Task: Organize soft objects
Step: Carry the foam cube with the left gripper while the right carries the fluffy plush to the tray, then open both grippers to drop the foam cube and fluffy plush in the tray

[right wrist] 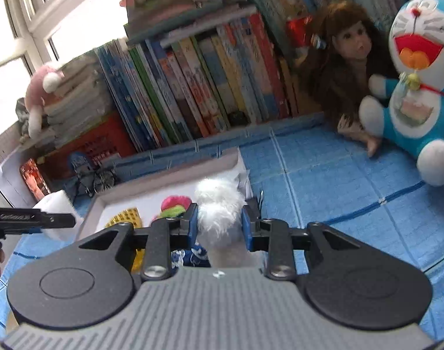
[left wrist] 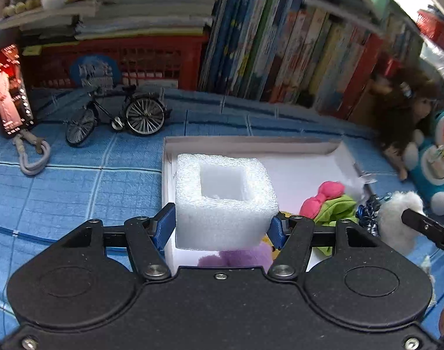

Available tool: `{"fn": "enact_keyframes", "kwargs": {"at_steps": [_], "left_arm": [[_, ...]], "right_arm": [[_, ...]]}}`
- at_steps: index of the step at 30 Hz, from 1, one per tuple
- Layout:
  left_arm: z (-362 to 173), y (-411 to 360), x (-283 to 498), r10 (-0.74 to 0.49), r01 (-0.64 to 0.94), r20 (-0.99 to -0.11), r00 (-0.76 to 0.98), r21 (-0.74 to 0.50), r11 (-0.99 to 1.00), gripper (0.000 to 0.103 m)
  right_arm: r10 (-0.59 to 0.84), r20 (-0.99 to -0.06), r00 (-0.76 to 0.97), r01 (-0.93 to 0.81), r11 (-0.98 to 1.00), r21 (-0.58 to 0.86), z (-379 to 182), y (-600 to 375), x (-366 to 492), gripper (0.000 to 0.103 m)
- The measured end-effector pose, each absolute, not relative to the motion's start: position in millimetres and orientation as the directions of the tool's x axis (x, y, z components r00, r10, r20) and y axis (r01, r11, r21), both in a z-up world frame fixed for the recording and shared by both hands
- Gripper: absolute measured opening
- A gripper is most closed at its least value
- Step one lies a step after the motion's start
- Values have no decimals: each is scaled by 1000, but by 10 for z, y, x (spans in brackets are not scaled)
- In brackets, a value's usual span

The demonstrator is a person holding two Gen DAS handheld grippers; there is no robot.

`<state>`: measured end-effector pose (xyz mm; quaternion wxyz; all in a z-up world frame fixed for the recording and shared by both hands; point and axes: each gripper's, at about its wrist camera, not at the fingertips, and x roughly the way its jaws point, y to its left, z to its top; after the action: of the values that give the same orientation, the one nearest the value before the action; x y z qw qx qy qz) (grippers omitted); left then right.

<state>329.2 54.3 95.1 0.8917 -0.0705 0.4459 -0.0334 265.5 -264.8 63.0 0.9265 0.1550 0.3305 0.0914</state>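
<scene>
My left gripper point(left wrist: 222, 223) is shut on a white foam block point(left wrist: 225, 201) with a square hollow, held above the left end of the white cardboard box point(left wrist: 251, 143). In the box lie a pink and green soft toy point(left wrist: 328, 201) and a purple plush point(left wrist: 236, 258) under the block. My right gripper point(right wrist: 219, 223) is shut on a white fluffy toy point(right wrist: 219, 210) at the box's right edge point(right wrist: 192, 164); the same toy shows in the left wrist view point(left wrist: 397, 218). The foam block also shows at the left of the right wrist view point(right wrist: 57, 204).
A blue checked cloth point(left wrist: 61, 189) covers the table. A row of books point(left wrist: 280, 43) and a red basket point(left wrist: 134, 58) stand behind. A model bicycle point(left wrist: 117, 113), a phone point(left wrist: 10, 90), a doll point(right wrist: 347, 58) and a Doraemon plush point(right wrist: 417, 81) surround the box.
</scene>
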Motion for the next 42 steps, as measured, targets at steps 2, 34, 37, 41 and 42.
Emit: {"fn": "enact_keyframes", "kwargs": {"at_steps": [2, 34, 37, 41, 42], "left_arm": [[857, 526, 3402, -110, -12, -804, 584, -144, 990, 61], [494, 141, 4251, -152, 44, -846, 511, -151, 988, 58], [428, 112, 4277, -140, 50, -855, 500, -133, 990, 57], [403, 95, 4284, -134, 52, -856, 500, -125, 991, 58], [407, 90, 4284, -133, 52, -856, 500, -123, 991, 59]], "right_arm": [[292, -593, 751, -67, 926, 372, 561, -2626, 2717, 35], [416, -606, 678, -124, 878, 463, 249, -2690, 2934, 34], [434, -600, 672, -122, 864, 489, 215, -2691, 2963, 34], [436, -598, 673, -137, 868, 478, 198, -2608, 3006, 34], [442, -597, 669, -139, 864, 485, 191, -2596, 3020, 34]]}}
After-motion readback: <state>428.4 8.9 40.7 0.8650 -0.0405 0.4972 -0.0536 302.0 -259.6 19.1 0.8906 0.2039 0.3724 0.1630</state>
